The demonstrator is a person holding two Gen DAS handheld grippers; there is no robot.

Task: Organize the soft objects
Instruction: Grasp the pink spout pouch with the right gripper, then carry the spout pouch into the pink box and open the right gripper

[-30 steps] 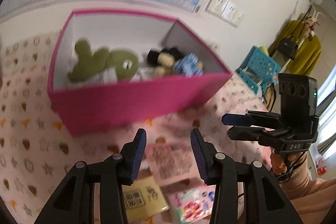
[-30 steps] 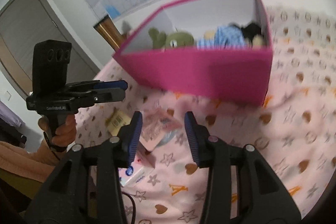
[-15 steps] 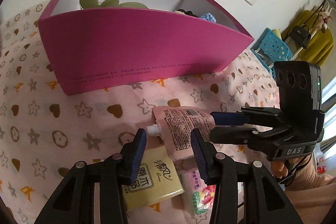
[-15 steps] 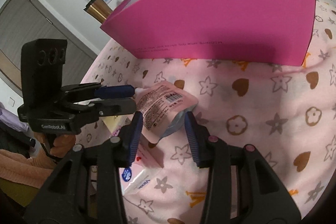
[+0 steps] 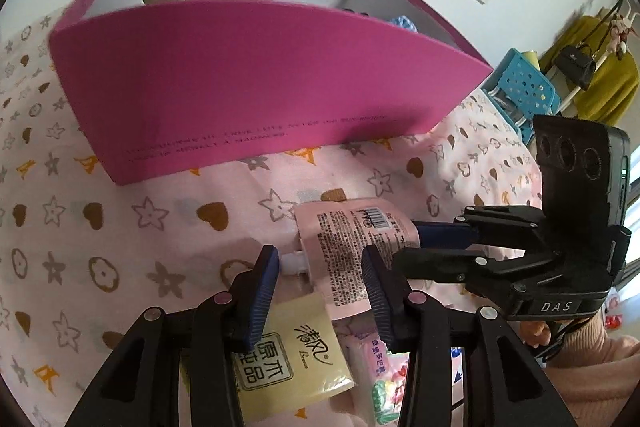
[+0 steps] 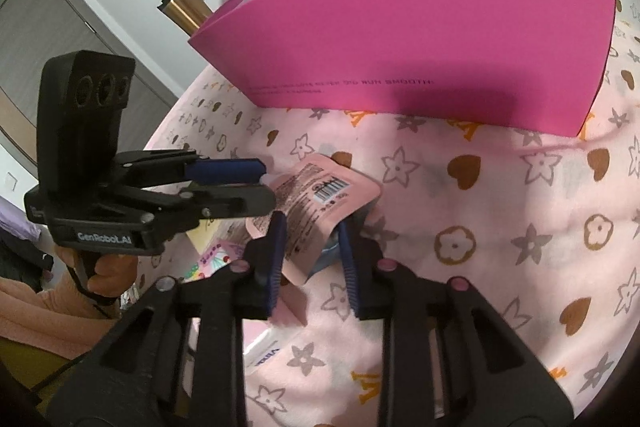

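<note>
The tall pink box (image 5: 256, 95) walls off the far side; bare cloth (image 6: 500, 227) lies open in front of it, packets (image 5: 288, 355) crowding the near edge.

Brightness: both views evenly lit, daylight-like and soft; no dim zones on the patterned cloth (image 5: 120, 211).
Light source: brightest strip at the right edge of the left wrist view; exact source cannot be told.
Shadows: broad soft shadow on the front wall of the pink box (image 6: 420, 39) and on the cloth below it; faint shadows under the pink pouch (image 6: 320, 199).
Glare: mild sheen on the yellow packet (image 5: 296, 359).
Blur: box rim and wall map soft; the pouch's small print unreadable.
Distortion: strong fisheye bowing, black corners.
</note>
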